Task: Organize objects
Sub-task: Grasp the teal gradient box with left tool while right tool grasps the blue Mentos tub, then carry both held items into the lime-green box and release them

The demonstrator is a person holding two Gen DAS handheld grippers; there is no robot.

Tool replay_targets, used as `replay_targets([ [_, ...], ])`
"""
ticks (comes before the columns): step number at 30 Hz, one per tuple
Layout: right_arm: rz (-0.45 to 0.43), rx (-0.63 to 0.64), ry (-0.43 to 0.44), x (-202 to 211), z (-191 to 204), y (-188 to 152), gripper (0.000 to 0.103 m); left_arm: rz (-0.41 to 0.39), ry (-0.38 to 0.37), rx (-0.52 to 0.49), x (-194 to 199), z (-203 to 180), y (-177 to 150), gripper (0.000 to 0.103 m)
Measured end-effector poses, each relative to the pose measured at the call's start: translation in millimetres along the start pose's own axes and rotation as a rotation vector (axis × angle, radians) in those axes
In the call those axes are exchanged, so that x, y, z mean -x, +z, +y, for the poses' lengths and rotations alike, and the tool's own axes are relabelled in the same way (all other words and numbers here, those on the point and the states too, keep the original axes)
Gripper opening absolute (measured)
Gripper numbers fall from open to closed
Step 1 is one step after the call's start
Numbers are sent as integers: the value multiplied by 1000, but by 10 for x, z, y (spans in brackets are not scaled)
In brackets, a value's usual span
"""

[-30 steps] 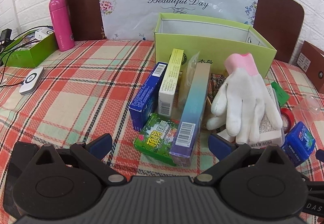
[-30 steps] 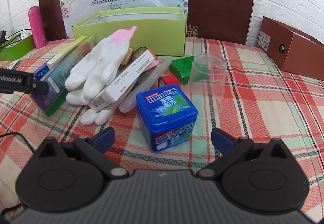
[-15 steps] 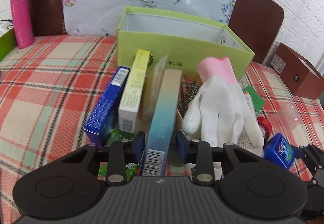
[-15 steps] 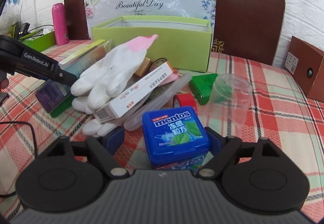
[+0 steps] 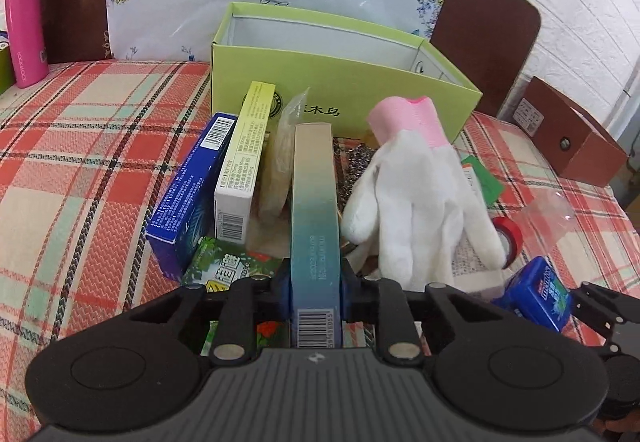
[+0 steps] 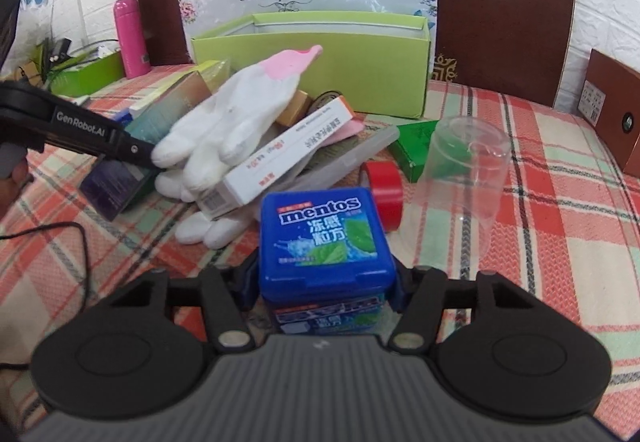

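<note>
1. Fingers of the left gripper (image 5: 315, 292) are being closed on the tall teal box (image 5: 314, 214), pads pressed to both its sides; it's stood on edge in the pile on the plaid surface (image 5: 80, 162).
2. Right gripper (image 6: 322, 286) is being closed around the blue mints tub (image 6: 320, 234), sat just before the white glove (image 6: 228, 130).

1 green box (image 5: 348, 82), 1 pink bottle (image 5: 26, 26), 1 red tape roll (image 6: 382, 186), 1 clear cup (image 6: 464, 166), 1 mentos tub (image 6: 320, 238)
</note>
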State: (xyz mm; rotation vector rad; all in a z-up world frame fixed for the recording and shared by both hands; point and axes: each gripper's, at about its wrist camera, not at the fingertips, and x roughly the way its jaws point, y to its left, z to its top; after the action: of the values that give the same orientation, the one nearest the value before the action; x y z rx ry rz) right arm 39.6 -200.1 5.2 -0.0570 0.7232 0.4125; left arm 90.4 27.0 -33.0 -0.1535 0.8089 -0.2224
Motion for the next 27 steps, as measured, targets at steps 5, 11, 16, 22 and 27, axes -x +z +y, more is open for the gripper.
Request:
replay_targets([
  [5, -39, -26, 87, 256, -7, 170, 57, -33, -70, -18, 294, 4, 74, 22],
  [11, -146, -47, 126, 392, -138, 643, 57, -129, -136, -43, 548, -28, 391, 22],
  [16, -251, -41, 85, 299, -171, 1117, 57, -192, -143, -33, 528, -18, 732, 22],
  [22, -287, -107, 60, -242, -214, 1713, 57, -211, -120, 2, 177, 20, 1196, 22],
  [27, -249, -125, 13, -909, -225, 2066, 57, -196, -79, 25, -241, 102, 1581, 22],
])
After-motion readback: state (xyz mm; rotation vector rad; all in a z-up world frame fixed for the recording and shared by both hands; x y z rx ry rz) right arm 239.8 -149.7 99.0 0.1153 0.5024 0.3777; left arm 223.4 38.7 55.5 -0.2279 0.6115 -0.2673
